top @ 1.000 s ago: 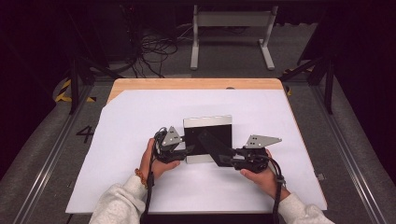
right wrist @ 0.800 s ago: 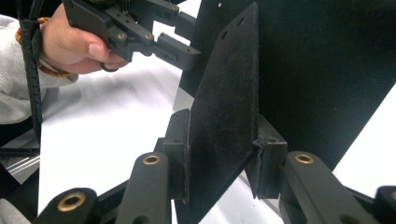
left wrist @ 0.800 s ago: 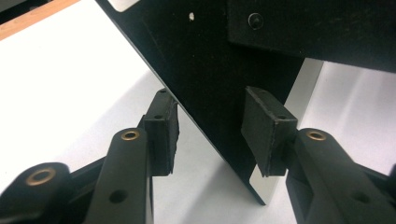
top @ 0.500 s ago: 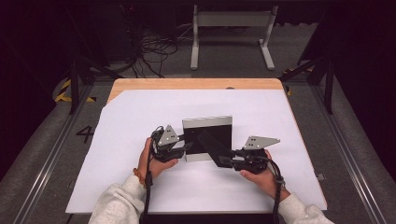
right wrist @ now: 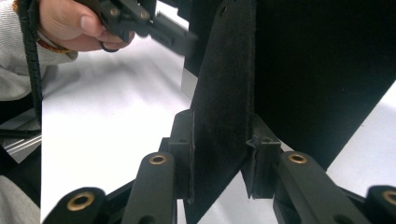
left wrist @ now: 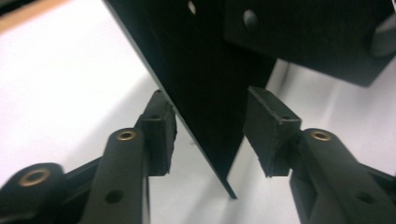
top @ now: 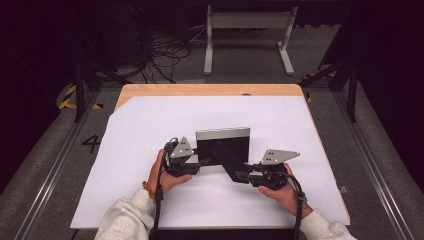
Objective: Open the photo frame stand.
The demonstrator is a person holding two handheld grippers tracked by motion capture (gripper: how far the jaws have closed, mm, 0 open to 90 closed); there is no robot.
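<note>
Now left gripper (left wrist: pixel 208 135) jaws just reopened, pads clear of the black frame panel (left wrist: pixel 205 84); right gripper (right wrist: pixel 219 154) clamps its stand flap (right wrist: pixel 224 93), so unfolding looks underway

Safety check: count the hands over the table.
2: the left hand beside the frame's left edge, the right hand below its right corner. None seems hidden.

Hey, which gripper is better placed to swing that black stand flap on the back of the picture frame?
Right. The right gripper has both pads pressed on the black flap; the left gripper straddles the frame's back panel with a visible gap.
</note>
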